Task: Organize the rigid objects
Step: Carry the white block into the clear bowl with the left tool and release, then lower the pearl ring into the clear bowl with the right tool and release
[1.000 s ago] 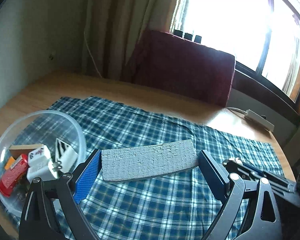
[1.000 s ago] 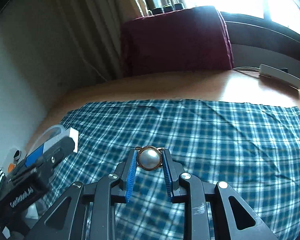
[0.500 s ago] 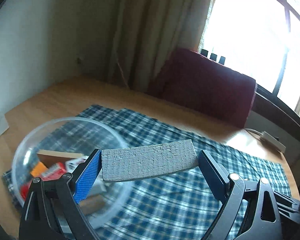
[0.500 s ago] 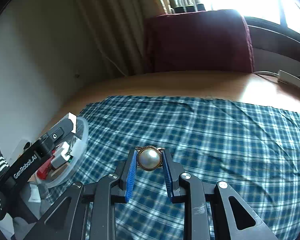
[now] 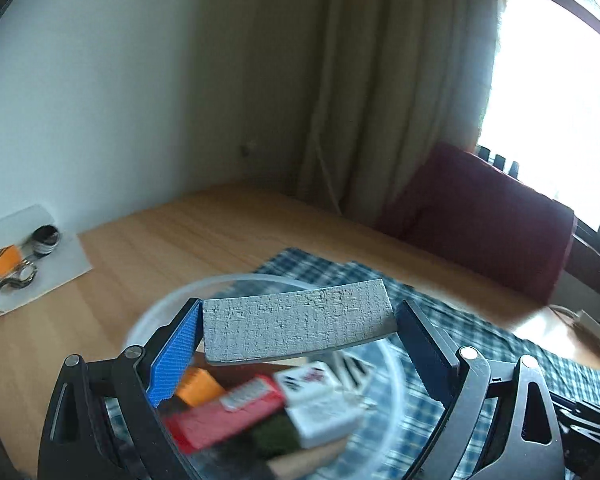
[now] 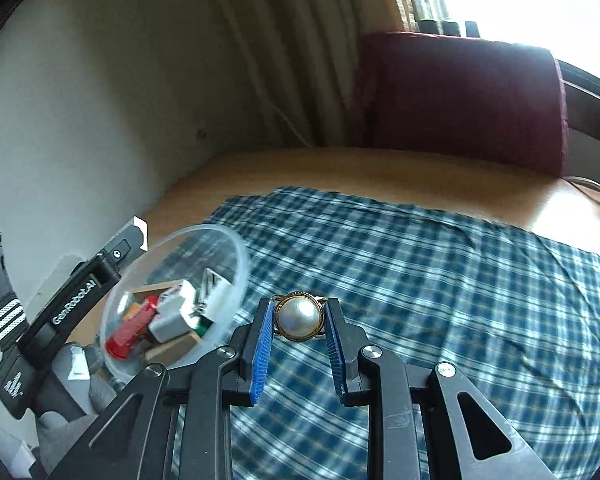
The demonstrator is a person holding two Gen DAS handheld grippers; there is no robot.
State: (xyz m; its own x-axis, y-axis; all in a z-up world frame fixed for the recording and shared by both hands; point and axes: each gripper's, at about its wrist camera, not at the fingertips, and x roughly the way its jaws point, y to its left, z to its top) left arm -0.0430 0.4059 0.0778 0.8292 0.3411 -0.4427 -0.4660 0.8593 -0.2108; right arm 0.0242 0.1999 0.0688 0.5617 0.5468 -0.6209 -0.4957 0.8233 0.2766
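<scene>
Left wrist view: my left gripper (image 5: 298, 328) hangs above the clear plastic bowl (image 5: 384, 364), its fingers (image 5: 176, 354) spread wide and clamped on the ends of a grey textured block (image 5: 296, 326) held level. Below, blurred, the bowl holds a red packet (image 5: 224, 414), a white charger plug (image 5: 320, 406), an orange piece (image 5: 198, 386) and a wooden piece (image 5: 308, 458).

Right wrist view: my right gripper (image 6: 298, 320) is raised over the blue plaid cloth (image 6: 440, 280) on the wooden surface (image 6: 340, 168), fingers (image 6: 262, 344) pinching a gold-rimmed pearl ring (image 6: 299, 317). The bowl sits to its left.
</scene>
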